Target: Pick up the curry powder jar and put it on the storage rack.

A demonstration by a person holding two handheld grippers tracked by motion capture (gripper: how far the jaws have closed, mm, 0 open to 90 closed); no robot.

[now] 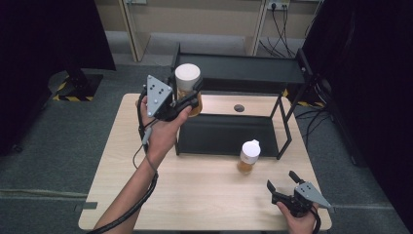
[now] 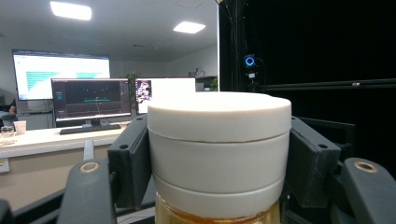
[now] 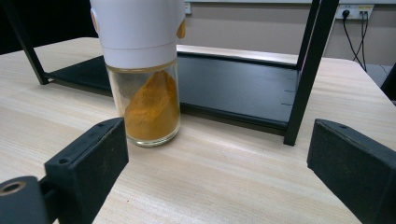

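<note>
Carrying step: the left gripper clamps a white-capped spice jar aloft beside the black shelf rack (likely its destination). The right gripper, jaws wide and empty, rests near a second jar on the table; next comes placement.

A pale wooden counter stands on grey carpet; a black two-level metal shelf sits at its far side; wall sockets with black cables lie beyond; dark curtains flank the scene; in the left gripper view, monitors glow on a desk under ceiling lights.
</note>
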